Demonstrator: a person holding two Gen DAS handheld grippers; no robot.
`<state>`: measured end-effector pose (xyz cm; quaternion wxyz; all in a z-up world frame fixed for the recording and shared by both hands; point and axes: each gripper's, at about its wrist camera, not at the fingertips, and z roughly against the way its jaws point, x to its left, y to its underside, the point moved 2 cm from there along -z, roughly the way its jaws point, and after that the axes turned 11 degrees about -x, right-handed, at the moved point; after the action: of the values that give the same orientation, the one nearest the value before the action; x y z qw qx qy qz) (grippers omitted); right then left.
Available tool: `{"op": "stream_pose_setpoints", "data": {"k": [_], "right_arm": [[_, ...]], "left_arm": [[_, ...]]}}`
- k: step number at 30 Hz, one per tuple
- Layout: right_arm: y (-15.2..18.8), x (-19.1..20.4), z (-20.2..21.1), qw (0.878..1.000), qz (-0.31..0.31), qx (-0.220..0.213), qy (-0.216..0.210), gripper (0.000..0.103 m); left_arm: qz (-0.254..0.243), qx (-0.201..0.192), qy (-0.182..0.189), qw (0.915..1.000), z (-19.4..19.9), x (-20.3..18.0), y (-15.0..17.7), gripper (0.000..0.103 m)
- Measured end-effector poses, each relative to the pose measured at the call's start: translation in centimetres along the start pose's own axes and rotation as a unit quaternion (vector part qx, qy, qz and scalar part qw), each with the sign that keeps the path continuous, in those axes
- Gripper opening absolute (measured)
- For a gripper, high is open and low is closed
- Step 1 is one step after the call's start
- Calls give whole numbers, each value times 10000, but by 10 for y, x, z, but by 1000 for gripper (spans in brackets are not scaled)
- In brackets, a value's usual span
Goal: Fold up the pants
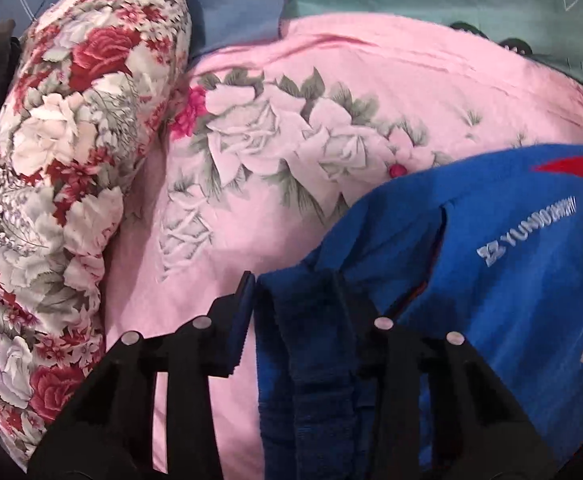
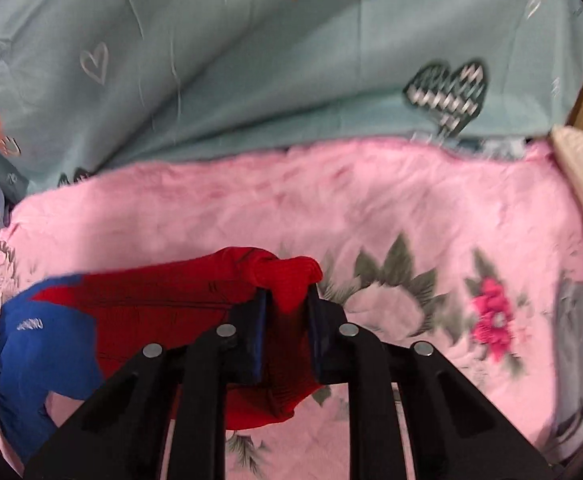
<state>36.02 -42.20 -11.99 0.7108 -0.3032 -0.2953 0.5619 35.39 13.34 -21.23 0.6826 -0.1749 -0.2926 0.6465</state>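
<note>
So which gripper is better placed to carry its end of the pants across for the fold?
Probably right: the right gripper firmly pinches the red cuff; the left gripper's hold looks looser.

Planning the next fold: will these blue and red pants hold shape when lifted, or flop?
Likely floppy: the pants bunch and droop where the right gripper pinches them. The blue end creases around the left gripper, so it probably sags.

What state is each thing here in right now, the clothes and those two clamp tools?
Blue and red pants: bunched, partly lifted off the pink floral blanket.
Left gripper: shut on the pants' dark blue band.
Right gripper: shut on the red end.
Floral pillow: lying beside the blanket.
</note>
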Motion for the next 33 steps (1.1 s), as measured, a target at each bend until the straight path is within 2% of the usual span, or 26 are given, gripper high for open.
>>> {"op": "stream_pose_setpoints", "data": {"k": [1, 3, 5, 7, 8, 9, 10, 11, 13, 14, 16, 17, 19, 20, 21, 22, 23, 25, 26, 28, 29, 33], "right_arm": [[-6, -3, 14, 9997, 23, -143, 199, 17], [-8, -11, 17, 9993, 3, -116, 363, 18], [3, -15, -1, 9983, 65, 214, 532, 19], [26, -18, -29, 9935, 256, 836, 733, 34], [38, -20, -46, 9873, 381, 1203, 963, 39], [45, -22, -53, 9824, 480, 1365, 1180, 43], [49, -21, -52, 9797, 540, 1372, 1360, 45], [46, -19, -44, 9814, 502, 1212, 1404, 47], [34, -7, -24, 9841, 627, 741, 1488, 56], [29, 0, -16, 9830, 802, 542, 1560, 56], [18, 18, -6, 9737, 1314, 182, 1852, 56], [10, 27, -4, 9633, 1639, 7, 2127, 56], [-3, 33, -5, 9526, 1845, -158, 2413, 57], [-10, 41, -3, 9647, 1702, -224, 1997, 57], [-15, 50, -4, 9778, 1551, -187, 1399, 57], [-17, 62, -8, 9870, 1435, -73, 727, 58], [-15, 84, -14, 9898, 1413, 173, -108, 58], [-7, 117, -25, 9804, 1599, 445, -1058, 58], [-1, 141, -31, 9700, 1791, 587, -1534, 58], [12, 176, -44, 9487, 2170, 855, -2136, 58], [16, 188, -48, 9416, 2308, 919, -2272, 58], [31, 229, -68, 9070, 3005, 1243, -2676, 58]], "left_arm": [[16, -63, -35, 10000, 2, 2, -1, 27], [163, -68, 98, 9998, 2, 5, -2, 27], [174, -42, 80, 9998, -5, 4, -1, 28], [30, -119, -97, 9999, -11, -2, 0, 33], [-101, -139, -190, 9997, -11, -5, -2, 40], [-196, -127, -269, 9994, -9, -4, -4, 49], [-290, -127, -389, 9987, -5, -2, -8, 69], [-349, -193, -481, 9980, 1, 4, -13, 77], [-354, -423, -533, 9971, 19, 22, -26, 81], [-323, -457, -496, 9972, 24, 30, -32, 83], [-232, -399, -309, 9985, 30, 48, -44, 83], [-220, -370, -244, 9988, 30, 52, -47, 83], [-317, -367, -30, 9988, 28, 53, -54, 83], [-394, -350, 116, 9985, 27, 48, -55, 83], [-484, -298, 354, 9978, 25, 41, -57, 83], [-553, -248, 580, 9965, 22, 34, -56, 83], [-646, -203, 800, 9945, 20, 25, -54, 83], [-1038, -92, 1235, 9869, 8, 0, -53, 82], [-1156, -65, 1315, 9845, 7, -9, -49, 81], [-1488, 11, 1546, 9767, -5, -27, -49, 74], [-1556, 35, 1608, 9746, -9, -31, -49, 69], [-1855, 208, 1999, 9619, -27, -45, -51, 60]]}}
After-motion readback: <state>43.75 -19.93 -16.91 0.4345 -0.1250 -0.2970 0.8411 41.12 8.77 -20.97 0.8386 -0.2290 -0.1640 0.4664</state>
